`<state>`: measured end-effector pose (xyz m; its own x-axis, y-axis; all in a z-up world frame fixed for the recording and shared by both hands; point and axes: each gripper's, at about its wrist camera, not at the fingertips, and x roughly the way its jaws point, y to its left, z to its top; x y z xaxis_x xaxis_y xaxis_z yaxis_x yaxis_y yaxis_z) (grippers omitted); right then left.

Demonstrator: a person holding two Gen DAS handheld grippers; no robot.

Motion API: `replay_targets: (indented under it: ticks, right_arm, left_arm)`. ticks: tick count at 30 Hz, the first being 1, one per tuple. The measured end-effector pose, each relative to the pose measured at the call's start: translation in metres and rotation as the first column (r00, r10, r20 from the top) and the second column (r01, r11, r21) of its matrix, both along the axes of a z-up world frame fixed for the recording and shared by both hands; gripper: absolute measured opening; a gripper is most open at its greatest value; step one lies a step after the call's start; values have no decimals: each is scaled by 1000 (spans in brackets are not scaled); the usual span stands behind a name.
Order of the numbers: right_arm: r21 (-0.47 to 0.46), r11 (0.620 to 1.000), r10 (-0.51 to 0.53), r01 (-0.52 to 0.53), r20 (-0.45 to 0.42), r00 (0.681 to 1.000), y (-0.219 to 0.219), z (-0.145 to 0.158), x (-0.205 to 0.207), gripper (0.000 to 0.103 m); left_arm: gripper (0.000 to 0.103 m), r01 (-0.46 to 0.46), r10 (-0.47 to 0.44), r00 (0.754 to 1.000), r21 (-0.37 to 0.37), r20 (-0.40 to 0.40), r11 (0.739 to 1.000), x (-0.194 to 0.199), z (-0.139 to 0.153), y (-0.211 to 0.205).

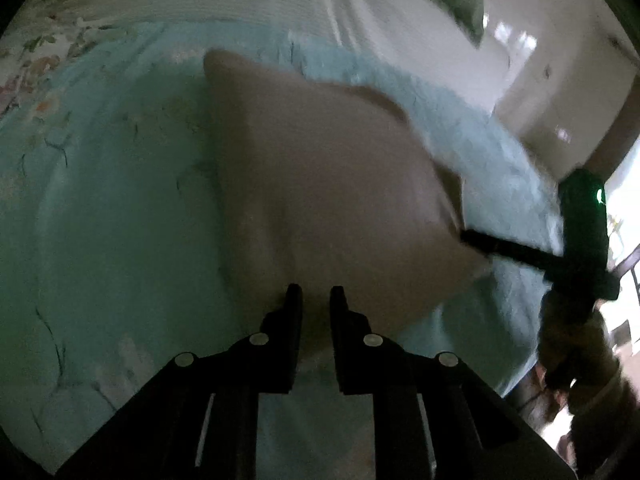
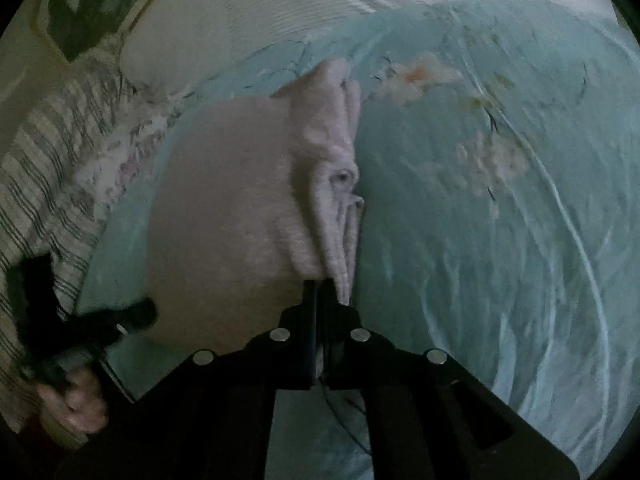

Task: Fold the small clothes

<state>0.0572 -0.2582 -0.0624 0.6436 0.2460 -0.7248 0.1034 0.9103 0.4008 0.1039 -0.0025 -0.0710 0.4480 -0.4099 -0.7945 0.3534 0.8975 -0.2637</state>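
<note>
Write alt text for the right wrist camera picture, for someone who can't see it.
The right gripper has its jaws shut on the bunched edge of a pale pink cloth, held over a light blue floral bedspread. At lower left the left gripper reaches to the cloth's other side.

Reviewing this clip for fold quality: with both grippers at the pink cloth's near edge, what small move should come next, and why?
Probably close the left gripper on the near edge of the pink cloth: its jaws stand apart there, while the right gripper is already shut on a bunched corner. With both corners held, the cloth could be carried evenly over the teal bedspread.
</note>
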Motion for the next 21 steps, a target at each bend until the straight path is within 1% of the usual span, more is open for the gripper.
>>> replay_targets:
  ticks: [1,3,6,11,17,18,19,20,21]
  right_arm:
    - [7,1000,-6,6,-1,1000,-1,0,0,2]
    - [-5,1000,-10,10,-4,1000,1,1,0,2]
    - [-21,1000,-11,11,-1,1000,2,1,-2,2]
    - [-27,999,-24,24,5,1000,6,1,-9,2]
    - [-80,997,-26,25,-10,1000,12,8,-15,3]
    - [-97,995,-33,31,-18,999,14,10,-18,10]
    - [-118,992,-45,40,-35,998,14,10,-20,21]
    - [-117,992,-56,50,-47,997,12,11,-25,28]
    - [-97,994,-59,55,-40,997,11,12,-29,28]
  left_arm:
    - [13,-2,2,1000,25,-5,1000,-3,-8,-2]
    - [13,-15,15,1000,7,13,1000,-4,-10,-1]
    - [13,-34,34,999,-1,1,999,-2,-10,-2]
    - [13,-58,57,998,19,22,998,-9,-12,-6]
    - [13,-76,75,997,19,14,997,-11,-11,-7]
    - [13,-76,76,997,18,11,997,-12,-10,-7]
    - [13,-78,78,997,16,8,997,-13,-9,-5]
    - [13,-81,81,997,13,6,997,-15,-9,-3]
    - [14,-84,84,996,12,5,996,-17,-8,-1]
